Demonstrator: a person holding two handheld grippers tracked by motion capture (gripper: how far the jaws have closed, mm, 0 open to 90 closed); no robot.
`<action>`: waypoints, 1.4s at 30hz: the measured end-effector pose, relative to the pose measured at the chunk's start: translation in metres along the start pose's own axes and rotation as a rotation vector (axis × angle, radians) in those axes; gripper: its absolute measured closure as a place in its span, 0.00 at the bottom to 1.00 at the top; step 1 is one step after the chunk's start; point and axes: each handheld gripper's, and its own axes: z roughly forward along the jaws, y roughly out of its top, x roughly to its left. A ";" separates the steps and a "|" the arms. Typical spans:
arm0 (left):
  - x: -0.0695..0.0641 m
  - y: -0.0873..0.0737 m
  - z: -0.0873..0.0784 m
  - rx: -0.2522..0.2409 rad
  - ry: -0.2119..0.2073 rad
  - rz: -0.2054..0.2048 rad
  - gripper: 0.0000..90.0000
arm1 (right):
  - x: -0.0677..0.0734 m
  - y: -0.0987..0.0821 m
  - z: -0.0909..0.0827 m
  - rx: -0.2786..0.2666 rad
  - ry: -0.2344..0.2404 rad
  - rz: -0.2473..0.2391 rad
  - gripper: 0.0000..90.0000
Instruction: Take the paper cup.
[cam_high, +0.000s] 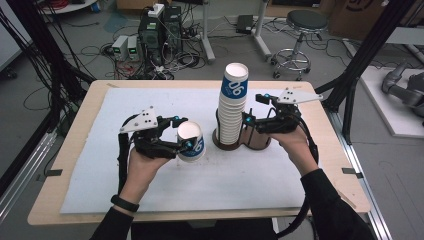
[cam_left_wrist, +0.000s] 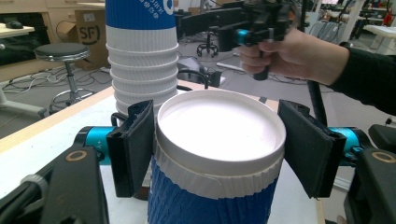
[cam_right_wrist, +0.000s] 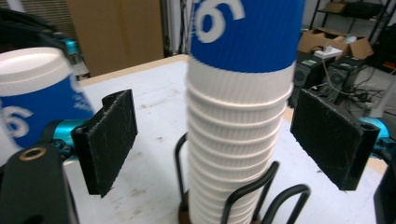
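A white mat (cam_high: 150, 100) covers the wooden table (cam_high: 75, 150); cables, computers (cam_high: 160, 30) and a stool (cam_high: 300, 40) crowd the floor behind. The left claw (cam_high: 187, 140) grips 1 cup (cam_high: 191, 142); the right claw (cam_high: 245, 122) stands released around the cup stack (cam_high: 232, 105)

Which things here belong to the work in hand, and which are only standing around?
In use:
- single blue-and-white paper cup, clamped in left claw
- tall stack of blue-and-white paper cups
- dark wire cup holder
- right claw, open

Standing around:
- round black stool
- computer boxes on floor
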 end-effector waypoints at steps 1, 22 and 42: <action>0.000 0.000 0.000 -0.001 0.002 -0.001 0.33 | 0.002 -0.001 -0.002 -0.011 0.004 -0.006 0.17; 0.001 -0.003 0.002 0.001 -0.015 -0.013 0.33 | 0.038 -0.036 -0.021 -0.082 0.078 -0.025 0.17; -0.006 -0.003 0.012 -0.041 -0.099 -0.041 0.33 | 0.063 -0.049 0.005 -0.015 0.304 -0.032 0.17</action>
